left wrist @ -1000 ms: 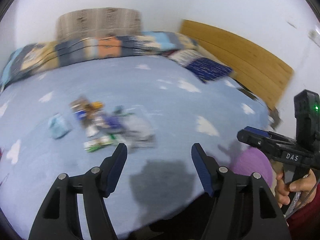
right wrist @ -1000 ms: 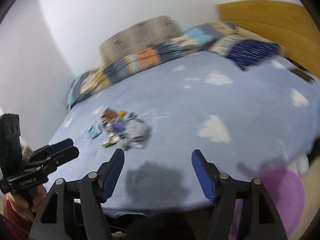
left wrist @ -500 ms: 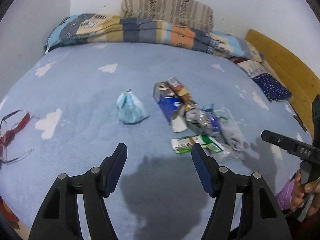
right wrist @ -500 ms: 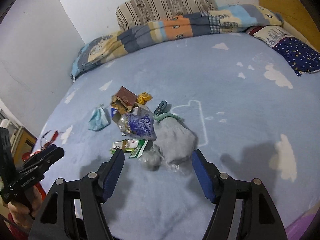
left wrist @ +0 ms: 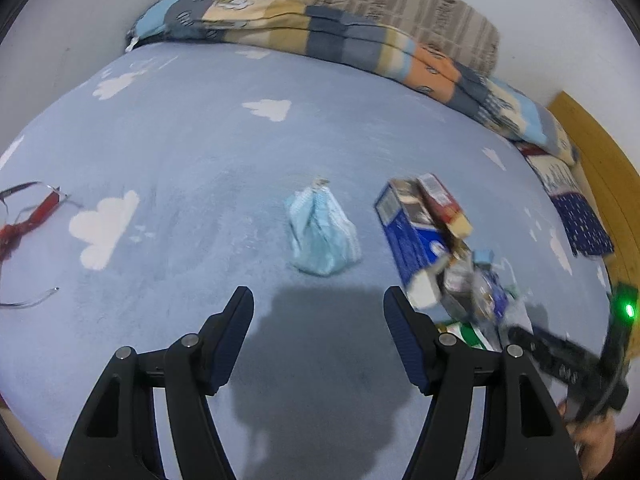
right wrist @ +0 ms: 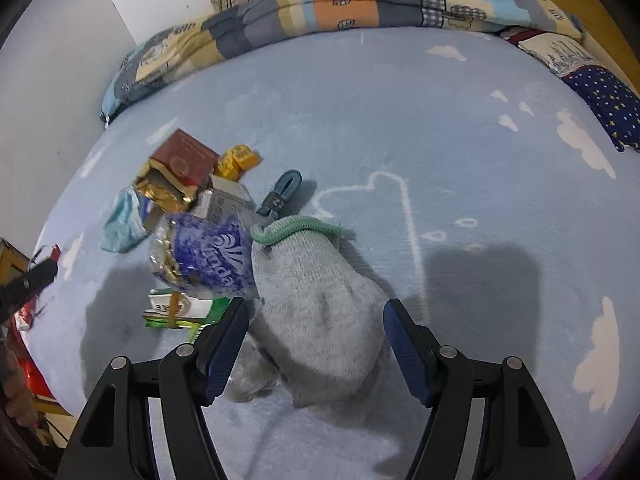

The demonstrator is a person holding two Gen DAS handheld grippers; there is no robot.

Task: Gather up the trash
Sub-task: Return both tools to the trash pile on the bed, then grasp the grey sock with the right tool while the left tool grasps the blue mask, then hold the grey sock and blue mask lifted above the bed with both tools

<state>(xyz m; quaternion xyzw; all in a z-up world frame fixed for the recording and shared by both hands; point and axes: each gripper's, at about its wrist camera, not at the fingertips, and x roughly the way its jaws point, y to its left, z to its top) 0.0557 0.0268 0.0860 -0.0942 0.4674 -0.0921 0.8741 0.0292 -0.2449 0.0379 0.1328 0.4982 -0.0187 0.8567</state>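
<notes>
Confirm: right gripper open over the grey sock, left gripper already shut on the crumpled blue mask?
Not quite. The left gripper is open too, with bare blanket between its fingers; the crumpled blue mask lies untouched ahead of it, as the left wrist view shows. The right gripper is open over the grey sock.

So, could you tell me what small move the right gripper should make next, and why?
Probably lower the right gripper a little and close on the grey sock: its jaws stand open with the sock between them, pads apparently not yet pressing.
</notes>
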